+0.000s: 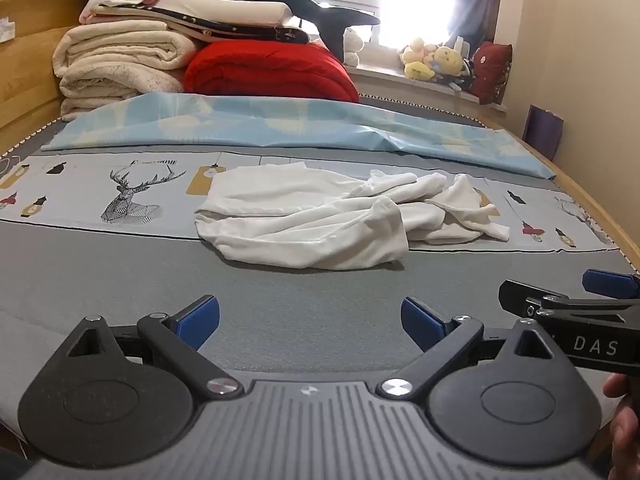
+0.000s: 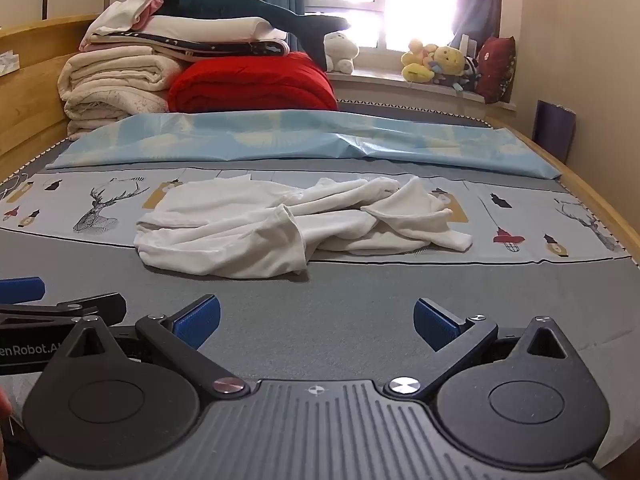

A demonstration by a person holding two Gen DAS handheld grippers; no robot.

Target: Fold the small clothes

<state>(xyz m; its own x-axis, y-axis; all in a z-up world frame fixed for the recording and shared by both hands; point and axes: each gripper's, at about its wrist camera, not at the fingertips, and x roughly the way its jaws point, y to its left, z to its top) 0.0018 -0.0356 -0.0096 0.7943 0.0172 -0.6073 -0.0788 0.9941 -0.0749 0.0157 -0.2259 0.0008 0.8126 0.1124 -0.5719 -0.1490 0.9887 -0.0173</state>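
A small white garment (image 1: 320,216) lies crumpled on the bed, partly on the grey mattress and partly on a printed deer sheet; it also shows in the right wrist view (image 2: 264,228). My left gripper (image 1: 310,320) is open and empty, low over the grey mattress well in front of the garment. My right gripper (image 2: 316,322) is open and empty too, beside the left one and short of the garment. The right gripper shows at the right edge of the left wrist view (image 1: 560,300), and the left gripper at the left edge of the right wrist view (image 2: 60,300).
A light blue sheet (image 1: 280,124) lies behind the garment. Folded white blankets (image 1: 116,64), a red quilt (image 1: 272,68) and a dark shark plush (image 1: 280,0) are stacked at the bed's far left. Soft toys (image 1: 436,60) sit on the windowsill. A wooden bed frame (image 1: 600,208) runs along the right.
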